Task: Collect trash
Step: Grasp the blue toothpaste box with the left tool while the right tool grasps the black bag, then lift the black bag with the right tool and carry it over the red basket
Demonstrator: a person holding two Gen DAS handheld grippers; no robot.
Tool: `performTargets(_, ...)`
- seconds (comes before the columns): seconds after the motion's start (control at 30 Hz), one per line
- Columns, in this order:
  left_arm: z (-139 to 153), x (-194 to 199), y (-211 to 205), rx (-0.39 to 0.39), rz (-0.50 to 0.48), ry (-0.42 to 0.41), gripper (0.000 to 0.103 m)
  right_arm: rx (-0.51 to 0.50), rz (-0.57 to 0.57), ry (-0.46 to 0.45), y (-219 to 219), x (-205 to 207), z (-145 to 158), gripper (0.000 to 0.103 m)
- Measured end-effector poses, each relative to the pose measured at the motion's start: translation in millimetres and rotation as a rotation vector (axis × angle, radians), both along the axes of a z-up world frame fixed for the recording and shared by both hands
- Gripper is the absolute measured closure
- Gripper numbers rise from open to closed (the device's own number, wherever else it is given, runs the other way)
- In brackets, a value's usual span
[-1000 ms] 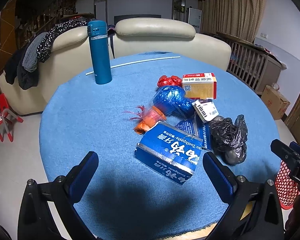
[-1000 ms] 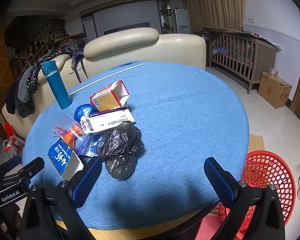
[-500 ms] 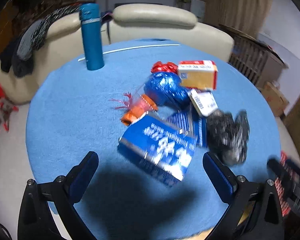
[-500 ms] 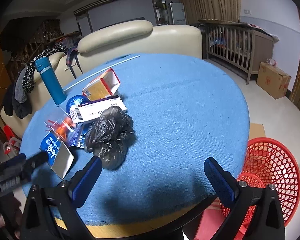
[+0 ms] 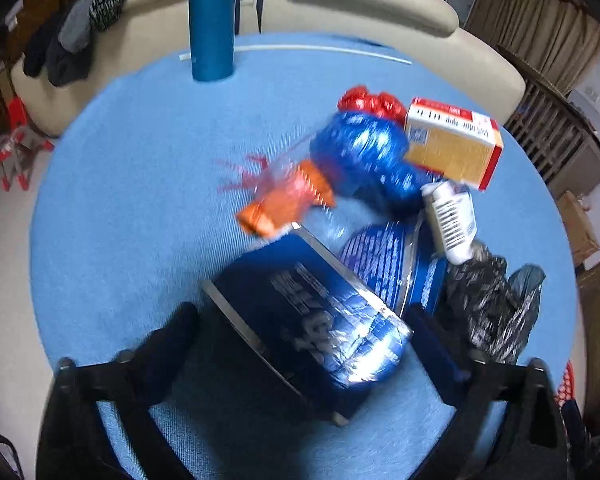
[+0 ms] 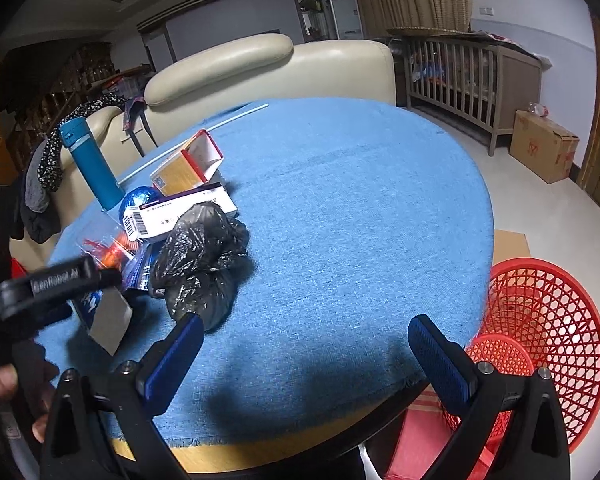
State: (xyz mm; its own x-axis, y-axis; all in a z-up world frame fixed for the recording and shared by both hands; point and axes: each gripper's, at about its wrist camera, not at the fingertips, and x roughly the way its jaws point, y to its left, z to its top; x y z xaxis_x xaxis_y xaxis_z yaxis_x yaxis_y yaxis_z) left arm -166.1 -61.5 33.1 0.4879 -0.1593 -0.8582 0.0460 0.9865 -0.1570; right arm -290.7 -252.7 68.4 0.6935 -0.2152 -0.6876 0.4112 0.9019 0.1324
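A pile of trash lies on the round blue table (image 6: 360, 208). In the left wrist view my left gripper (image 5: 304, 336) is open, its fingers either side of a blue toothpaste box (image 5: 316, 320). Behind it lie an orange wrapper (image 5: 284, 200), a blue foil ball (image 5: 364, 156), a yellow and red carton (image 5: 452, 144), a white barcode box (image 5: 450, 216) and a black plastic bag (image 5: 488, 312). My right gripper (image 6: 300, 356) is open and empty over the table's near edge, right of the black bag (image 6: 204, 256). A red mesh basket (image 6: 540, 340) stands on the floor.
A teal flask (image 5: 212, 20) stands at the table's far side beside a white rod (image 5: 320, 50). A cream sofa (image 6: 260, 68) is behind the table. A wooden crib (image 6: 472, 76) and a cardboard box (image 6: 544, 152) stand at the right.
My left gripper has moved forward and down onto the trash pile, so the toothpaste box now sits between its open fingers. The right gripper has barely moved.
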Motion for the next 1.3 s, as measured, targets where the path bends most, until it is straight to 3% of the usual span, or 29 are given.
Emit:
performTargets(0.3, 9, -21, 18, -0.027, -0.140, -0.031, 0.035, 0.004, 0.020, -0.002, 4, 5, 4, 0.000)
performTargets(0.73, 14, -35, 30, -0.032, -0.189, -0.108, 0.036, 0.026, 0.129, 0.019, 30, 76, 8, 0.000)
performTargets(0.9, 9, -33, 34, -0.041, -0.196, -0.101, 0.036, 0.026, 0.158, 0.082, 37, 105, -11, 0.000)
performTargets(0.93, 9, -33, 34, -0.040, -0.200, -0.105, 0.036, 0.041, 0.166, 0.082, 37, 107, -16, 0.010)
performTargets(0.97, 10, -35, 34, -0.035, -0.203, -0.114, 0.036, 0.051, 0.167, 0.080, 36, 107, -18, 0.033)
performTargets(1.03, 12, -36, 33, -0.029, -0.207, -0.127, 0.036, 0.078, 0.173, 0.090, 34, 106, -22, 0.055)
performTargets(1.3, 20, -46, 21, -0.023, -0.238, -0.158, 0.036, 0.139, 0.175, 0.025, 23, 80, -12, 0.060)
